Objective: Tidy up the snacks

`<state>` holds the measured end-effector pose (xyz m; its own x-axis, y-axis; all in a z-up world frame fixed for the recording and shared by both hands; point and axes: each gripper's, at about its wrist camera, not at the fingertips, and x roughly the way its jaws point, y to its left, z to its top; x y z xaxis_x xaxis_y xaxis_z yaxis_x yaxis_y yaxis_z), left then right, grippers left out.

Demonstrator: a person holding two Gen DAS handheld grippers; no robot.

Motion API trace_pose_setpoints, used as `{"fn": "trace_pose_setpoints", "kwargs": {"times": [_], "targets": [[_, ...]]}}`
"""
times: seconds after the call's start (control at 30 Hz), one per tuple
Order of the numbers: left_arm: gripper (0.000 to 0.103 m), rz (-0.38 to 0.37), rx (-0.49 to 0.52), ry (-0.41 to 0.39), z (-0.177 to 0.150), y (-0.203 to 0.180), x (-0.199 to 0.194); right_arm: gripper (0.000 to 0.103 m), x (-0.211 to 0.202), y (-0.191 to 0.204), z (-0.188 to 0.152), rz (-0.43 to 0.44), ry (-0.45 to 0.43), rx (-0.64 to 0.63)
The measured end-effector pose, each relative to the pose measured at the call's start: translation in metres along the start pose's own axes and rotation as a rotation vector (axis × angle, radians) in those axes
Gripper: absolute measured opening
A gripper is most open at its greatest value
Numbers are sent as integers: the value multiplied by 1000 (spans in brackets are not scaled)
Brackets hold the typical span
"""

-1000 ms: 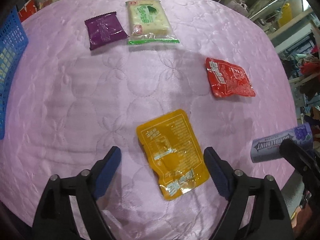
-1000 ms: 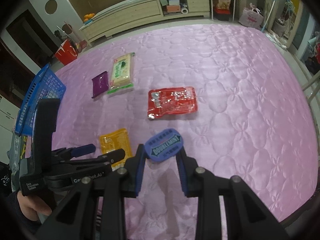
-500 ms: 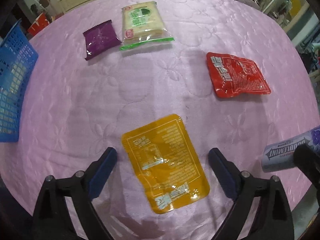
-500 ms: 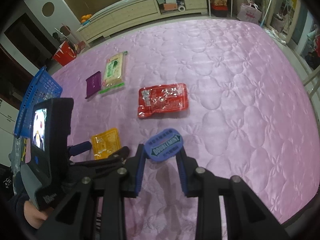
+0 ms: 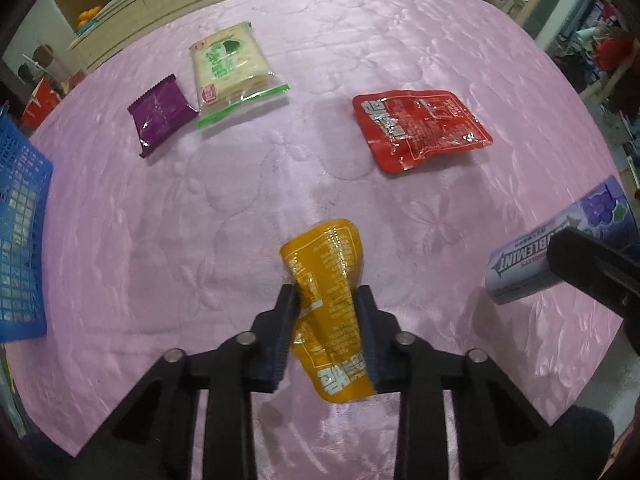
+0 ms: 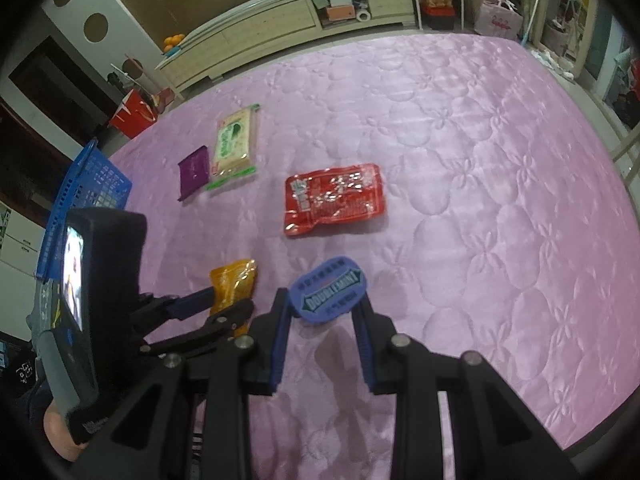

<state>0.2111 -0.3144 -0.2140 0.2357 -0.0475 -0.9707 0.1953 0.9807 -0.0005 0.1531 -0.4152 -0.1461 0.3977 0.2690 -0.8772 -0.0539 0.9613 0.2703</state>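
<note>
My left gripper [image 5: 326,298] is shut on the yellow snack pouch [image 5: 328,276], which buckles between the fingers just above the pink quilt [image 5: 280,184]. The pouch also shows in the right wrist view [image 6: 234,284]. My right gripper [image 6: 323,300] is shut on a blue-purple Doublemint gum container [image 6: 328,290], held above the quilt; it shows at the right edge of the left wrist view [image 5: 560,244]. A red pouch [image 5: 418,128], a purple packet [image 5: 160,114] and a green-and-cream cracker pack [image 5: 230,66] lie flat further back.
A blue plastic basket [image 5: 18,232] stands at the quilt's left edge, also in the right wrist view [image 6: 86,188]. A long low cabinet [image 6: 280,28] and room clutter lie beyond the far edge. The quilt's near edge drops off just below both grippers.
My left gripper closed on the yellow pouch, which now bends up between the fingers. My right gripper kept its hold on the gum container and barely moved.
</note>
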Motion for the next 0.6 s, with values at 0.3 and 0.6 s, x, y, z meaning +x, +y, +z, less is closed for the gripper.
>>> {"fn": "trace_pose_setpoints", "kwargs": {"times": [0.3, 0.6], "targets": [[11, -117, 1, -62, -16, 41, -16, 35, 1, 26, -1, -8, 16, -33], [10, -156, -29, -179, -18, 86, -65, 35, -8, 75, 6, -27, -3, -103]]}}
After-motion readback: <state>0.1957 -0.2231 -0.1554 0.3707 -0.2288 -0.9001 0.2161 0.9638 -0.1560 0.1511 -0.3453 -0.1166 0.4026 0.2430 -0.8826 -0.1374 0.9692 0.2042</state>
